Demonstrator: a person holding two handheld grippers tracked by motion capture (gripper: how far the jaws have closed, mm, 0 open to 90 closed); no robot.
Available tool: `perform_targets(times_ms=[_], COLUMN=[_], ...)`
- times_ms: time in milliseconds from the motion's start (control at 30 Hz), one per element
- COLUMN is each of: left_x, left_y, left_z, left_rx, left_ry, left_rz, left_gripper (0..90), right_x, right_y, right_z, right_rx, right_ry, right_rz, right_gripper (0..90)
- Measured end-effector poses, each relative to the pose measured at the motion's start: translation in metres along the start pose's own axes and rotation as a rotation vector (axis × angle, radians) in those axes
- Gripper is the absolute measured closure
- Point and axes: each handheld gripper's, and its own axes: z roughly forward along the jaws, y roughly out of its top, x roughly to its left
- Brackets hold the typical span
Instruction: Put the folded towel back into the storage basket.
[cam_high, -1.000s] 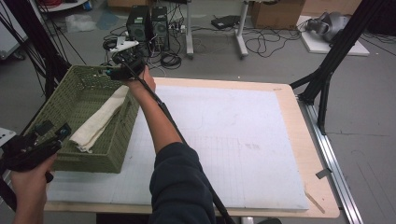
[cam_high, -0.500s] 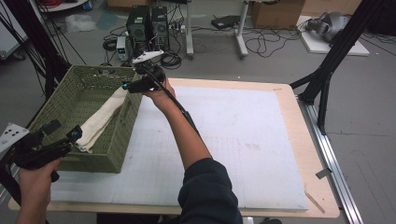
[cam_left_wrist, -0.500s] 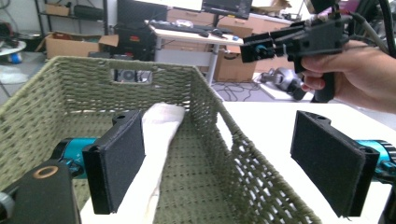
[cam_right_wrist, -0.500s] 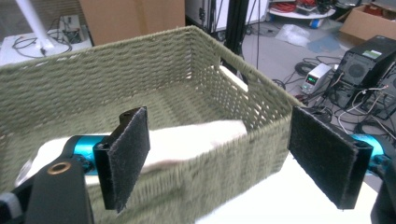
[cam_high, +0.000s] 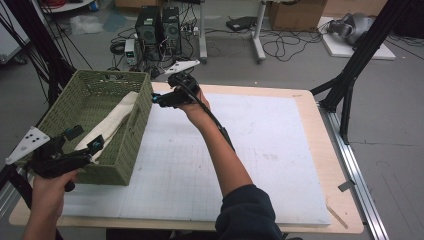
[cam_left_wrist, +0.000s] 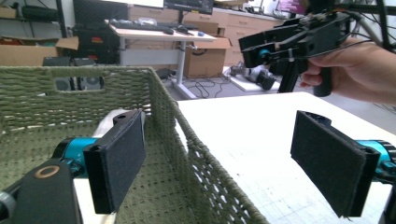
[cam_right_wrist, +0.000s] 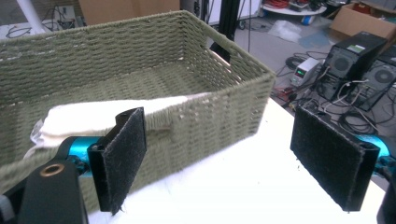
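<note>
A green woven basket (cam_high: 131, 145) stands on the table's left side. A white cloth (cam_high: 113, 121) lies in it, one end draped over its right rim. My left gripper (cam_high: 86, 138) is open at the basket's near left part; in the left gripper view (cam_left_wrist: 224, 158) the basket wall (cam_left_wrist: 187, 154) runs up between its jaws, with the cloth (cam_left_wrist: 109, 122) beyond. My right gripper (cam_high: 159, 98) is open, just outside the basket's far right corner and pointing at it. In the right gripper view (cam_right_wrist: 219, 154) the basket (cam_right_wrist: 219, 107) and cloth (cam_right_wrist: 93, 114) lie ahead, nothing between the jaws.
A white gridded mat (cam_high: 240, 150) covers most of the wooden table (cam_high: 320, 130). Computer towers (cam_high: 157, 25) and cables sit on the floor behind. Black stand legs rise at the right (cam_high: 350, 85) and far left (cam_high: 45, 55). The right gripper (cam_left_wrist: 280, 42) hangs high in the left gripper view.
My right gripper has drawn back from over the basket's far rim to the right, clear of its corner. My left gripper has moved right, up to the basket's near wall.
</note>
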Motion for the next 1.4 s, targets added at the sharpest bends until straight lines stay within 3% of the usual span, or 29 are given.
perform_targets(times_ms=[467, 800, 933, 1400], left_x=[-0.015, -0.04, -0.05, -0.077], left_y=[0.004, 0.008, 0.009, 0.005], left_z=[0.016, 0.04, 0.051, 0.088], left_rx=[0.001, 0.01, 0.017, 0.055], left_ry=[-0.082, -0.178, -0.211, -0.315], left_rz=[0.018, 0.041, 0.059, 0.08], left_gripper=[18.4, 18.3, 18.3, 18.5], right_x=[-0.021, -0.028, -0.032, -0.041], right_y=[-0.035, -0.074, -0.086, -0.133], right_z=[-0.078, -0.132, -0.152, -0.21], right_rx=[-0.027, -0.024, -0.035, -0.055], right_ry=[-0.081, -0.173, -0.182, -0.285], right_rz=[0.023, 0.015, 0.035, 0.114], right_gripper=[17.4, 16.2, 16.3, 16.3])
